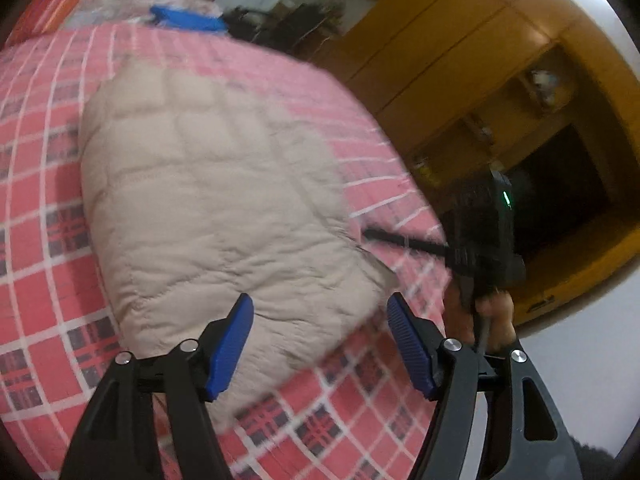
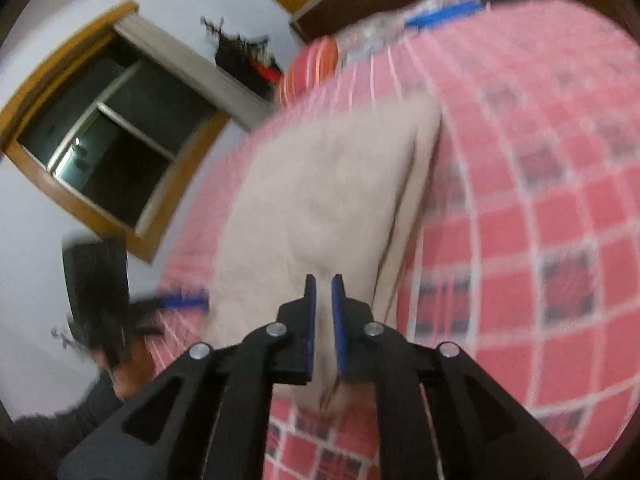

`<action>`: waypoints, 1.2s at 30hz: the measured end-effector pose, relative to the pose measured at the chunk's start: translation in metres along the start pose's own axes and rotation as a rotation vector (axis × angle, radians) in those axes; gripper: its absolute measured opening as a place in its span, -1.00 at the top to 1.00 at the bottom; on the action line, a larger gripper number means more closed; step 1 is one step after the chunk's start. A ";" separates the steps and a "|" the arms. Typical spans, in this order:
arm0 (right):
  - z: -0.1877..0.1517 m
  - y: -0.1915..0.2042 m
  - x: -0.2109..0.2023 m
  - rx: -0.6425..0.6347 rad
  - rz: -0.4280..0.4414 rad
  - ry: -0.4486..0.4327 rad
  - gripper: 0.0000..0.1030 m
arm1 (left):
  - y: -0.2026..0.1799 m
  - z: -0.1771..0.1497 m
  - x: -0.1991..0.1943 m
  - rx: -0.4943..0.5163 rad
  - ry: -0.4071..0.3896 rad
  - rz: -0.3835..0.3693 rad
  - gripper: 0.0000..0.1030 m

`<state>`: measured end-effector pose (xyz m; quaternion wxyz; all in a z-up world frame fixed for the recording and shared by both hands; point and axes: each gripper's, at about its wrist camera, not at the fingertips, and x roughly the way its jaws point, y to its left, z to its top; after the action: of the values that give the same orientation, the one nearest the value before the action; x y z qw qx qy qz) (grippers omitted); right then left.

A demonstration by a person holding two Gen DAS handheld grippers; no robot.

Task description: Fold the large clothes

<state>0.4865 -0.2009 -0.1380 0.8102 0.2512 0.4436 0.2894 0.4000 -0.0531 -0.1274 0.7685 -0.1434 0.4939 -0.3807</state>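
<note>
In your left wrist view, the big beige puffy jacket [image 1: 216, 200] lies folded on the bed [image 1: 36, 240], which has a pink checked cover. Your left gripper [image 1: 320, 346] hangs just over the near end of the jacket. Its blue fingers [image 1: 230, 354] are spread wide apart and hold nothing. One finger sits over the jacket's near edge and the other sits just past the jacket's corner, over the cover. Past that corner you can see your right gripper [image 1: 400, 240] from the side, with your hand [image 1: 496, 320] around its black handle. Its thin dark tip reaches right up to the jacket's edge, but this view is too blurry to show how it closes. Far behind the jacket, at the head of the bed, there is an orange striped pillow [image 1: 48, 10] and a blue thing [image 1: 186, 20]. A yellow wooden wardrobe [image 1: 460, 60] stands beyond the bed, on the far side from the pillow. In your right wrist view, the jacket [image 2: 320, 200] stretches away from you along the bed [image 2: 540, 200]. The right gripper [image 2: 323, 320] has its fingers [image 2: 310, 328] pulled in narrow, with only a thin gap, and beige jacket cloth sits pinched between them at the near edge. Your other gripper [image 2: 180, 302] shows as a blur beside the jacket. A window [image 2: 104, 140] with a wooden frame is on the wall beyond it.
</note>
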 end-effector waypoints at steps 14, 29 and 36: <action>0.061 -0.065 0.095 0.133 -0.080 0.090 1.00 | 0.024 -0.021 0.024 -0.044 0.061 -0.028 -0.38; 0.064 -0.075 0.053 0.285 0.065 0.180 -0.83 | 0.141 -0.053 -0.054 -0.500 -0.050 -0.109 -0.88; 0.066 -0.076 0.071 0.298 0.115 0.230 -0.83 | 0.143 -0.051 -0.045 -0.518 -0.018 -0.117 -0.91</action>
<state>0.5935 -0.2154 -0.1976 0.6900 0.3587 0.5562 0.2930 0.4094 0.0832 -0.2080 0.6874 -0.3668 0.5588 -0.2840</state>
